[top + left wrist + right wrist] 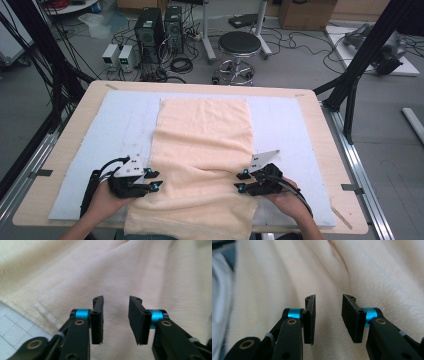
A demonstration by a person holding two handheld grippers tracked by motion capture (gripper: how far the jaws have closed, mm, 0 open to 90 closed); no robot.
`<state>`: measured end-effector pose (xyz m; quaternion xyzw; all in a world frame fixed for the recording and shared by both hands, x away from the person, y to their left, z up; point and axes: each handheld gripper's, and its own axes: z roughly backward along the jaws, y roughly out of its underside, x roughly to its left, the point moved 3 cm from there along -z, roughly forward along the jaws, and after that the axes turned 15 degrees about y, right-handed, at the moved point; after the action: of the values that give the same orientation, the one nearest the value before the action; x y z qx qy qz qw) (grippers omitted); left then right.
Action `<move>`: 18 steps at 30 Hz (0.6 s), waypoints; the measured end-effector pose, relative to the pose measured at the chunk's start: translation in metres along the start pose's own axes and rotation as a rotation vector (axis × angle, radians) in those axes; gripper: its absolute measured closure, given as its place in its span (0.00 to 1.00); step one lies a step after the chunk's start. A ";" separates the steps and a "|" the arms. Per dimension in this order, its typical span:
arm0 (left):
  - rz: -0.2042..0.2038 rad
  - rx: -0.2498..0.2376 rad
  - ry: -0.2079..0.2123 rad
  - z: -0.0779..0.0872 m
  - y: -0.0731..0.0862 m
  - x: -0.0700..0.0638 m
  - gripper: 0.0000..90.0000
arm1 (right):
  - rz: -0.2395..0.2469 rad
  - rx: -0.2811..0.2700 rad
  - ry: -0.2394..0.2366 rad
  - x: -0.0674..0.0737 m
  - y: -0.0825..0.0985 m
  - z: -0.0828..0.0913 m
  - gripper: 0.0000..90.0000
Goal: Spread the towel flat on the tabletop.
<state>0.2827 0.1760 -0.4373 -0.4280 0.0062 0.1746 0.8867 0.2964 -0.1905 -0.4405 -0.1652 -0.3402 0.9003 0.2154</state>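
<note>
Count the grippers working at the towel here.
2. The left gripper is at the towel's left edge, the right gripper at its right edge, both near the person's end; each has its jaws apart, gripping nothing.

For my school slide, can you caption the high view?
Two hand-held grippers, left gripper and right gripper, open at the cream towel's side edges.

Both hands come in from the near edge, each holding tongs level, pointing inward: left tongs (156, 180) and right tongs (241, 181), jaws parted, nothing between.
</note>
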 end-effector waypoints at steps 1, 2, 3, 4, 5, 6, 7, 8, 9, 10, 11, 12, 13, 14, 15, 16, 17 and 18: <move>0.010 0.022 0.011 -0.004 0.002 0.003 0.71 | 0.013 0.019 0.004 0.000 0.001 -0.005 0.71; 0.020 0.043 0.028 -0.008 0.004 0.006 0.71 | 0.026 0.035 0.008 0.001 0.003 -0.009 0.73; 0.038 0.061 0.047 -0.013 0.008 0.007 0.72 | 0.035 0.056 0.010 0.003 0.005 -0.012 0.75; 0.024 0.057 0.048 -0.015 0.011 0.006 0.75 | 0.025 0.038 0.013 0.005 0.006 -0.013 0.79; 0.028 0.045 0.045 -0.015 0.012 0.005 0.77 | 0.010 0.028 0.002 0.005 0.008 -0.013 0.83; 0.037 0.043 0.054 -0.014 0.013 0.004 0.79 | 0.005 0.031 0.000 0.006 0.008 -0.012 0.88; 0.036 0.046 0.060 -0.014 0.013 0.003 0.88 | 0.021 0.027 -0.010 0.006 0.008 -0.011 0.94; 0.026 0.060 0.060 -0.013 0.013 0.001 0.92 | 0.033 0.028 -0.006 0.009 0.008 -0.011 0.95; 0.020 0.067 0.063 -0.012 0.013 -0.002 0.94 | 0.046 0.030 -0.006 0.010 0.007 -0.010 0.96; 0.010 0.076 0.073 -0.011 0.014 -0.005 0.95 | 0.047 0.036 -0.019 0.011 0.007 -0.009 0.96; 0.011 0.074 0.081 -0.009 0.015 -0.011 0.96 | 0.048 0.036 -0.030 0.013 0.007 -0.008 0.96; 0.000 0.084 0.088 -0.007 0.017 -0.015 0.96 | 0.052 0.037 -0.037 0.015 0.008 -0.006 0.96; -0.001 0.083 0.091 -0.004 0.018 -0.018 0.96 | 0.057 0.032 -0.042 0.018 0.008 -0.003 0.96; -0.003 0.076 0.099 0.000 0.020 -0.025 0.96 | 0.059 0.027 -0.049 0.020 0.008 -0.001 0.96; -0.001 0.069 0.104 0.002 0.021 -0.028 0.96 | 0.062 0.017 -0.060 0.023 0.008 0.003 0.96; 0.002 0.074 0.114 0.006 0.023 -0.035 0.96 | 0.064 0.010 -0.063 0.025 0.009 0.006 0.96; -0.003 0.078 0.131 0.008 0.025 -0.040 0.96 | 0.056 0.003 -0.079 0.029 0.009 0.010 0.96; 0.003 0.081 0.146 0.011 0.027 -0.046 0.96 | 0.062 -0.005 -0.112 0.033 0.010 0.013 0.96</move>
<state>0.2294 0.1856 -0.4440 -0.4036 0.0786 0.1436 0.9002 0.2599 -0.1881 -0.4427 -0.1257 -0.3485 0.9136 0.1677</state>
